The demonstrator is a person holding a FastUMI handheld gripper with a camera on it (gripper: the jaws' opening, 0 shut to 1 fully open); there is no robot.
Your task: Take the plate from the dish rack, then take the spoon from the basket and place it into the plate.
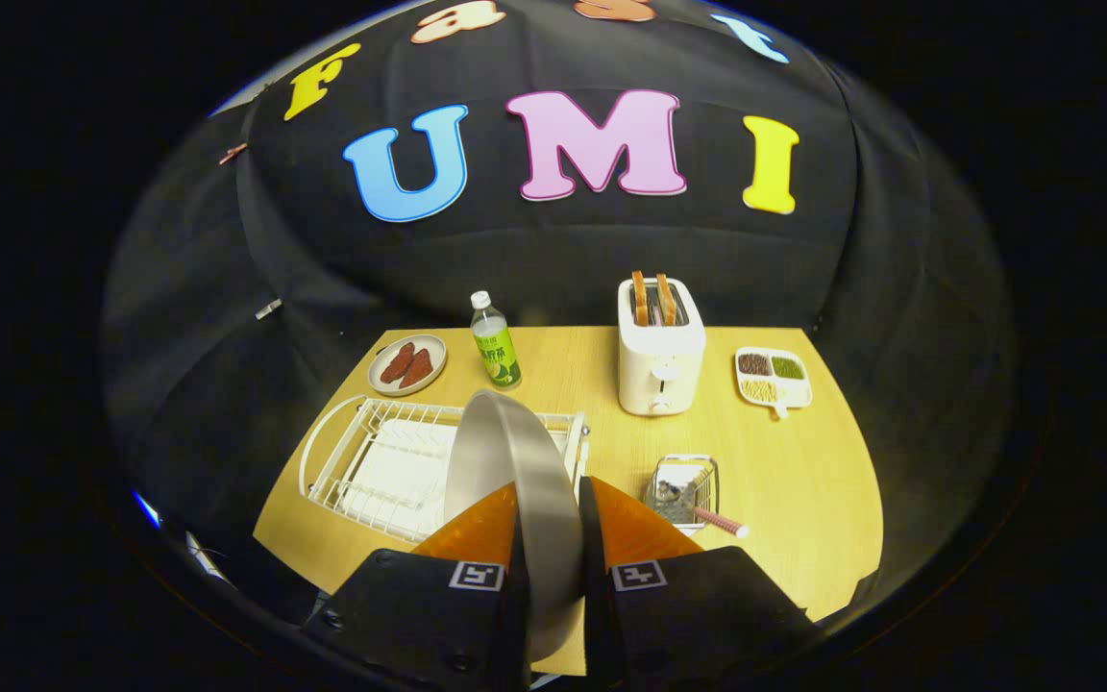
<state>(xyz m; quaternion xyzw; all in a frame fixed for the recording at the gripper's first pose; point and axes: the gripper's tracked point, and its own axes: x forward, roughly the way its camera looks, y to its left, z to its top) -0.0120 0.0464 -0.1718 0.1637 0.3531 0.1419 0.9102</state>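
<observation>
Gripper (550, 500) is clamped on the plate (515, 461): both fingers press its rim from either side, and the plate stands on edge between them, rising above the fingertips. It's held up over the right end of the dish rack (361, 461), which sits along the table's left front side; I can't tell whether the plate's lower edge is fully clear of the rack wires, since the fingers hide that part. So I'd judge step one as mostly done: plate grasped, looks lifted, not yet set down anywhere. Left to do: put the plate flat on a bare patch of table (803, 481), let go, then go for the spoon. The spoon (719, 522) sits in the small wire basket (683, 485) just right of the fingers, near the table's front edge, with its pinkish handle poking out over the basket's right front corner. Spoon untouched so far. Free table space between basket and the right front corner looks like a reasonable landing spot. Toaster (659, 351), bottle (495, 344) and the snack dishes sit along the back edge, out of the way.
</observation>
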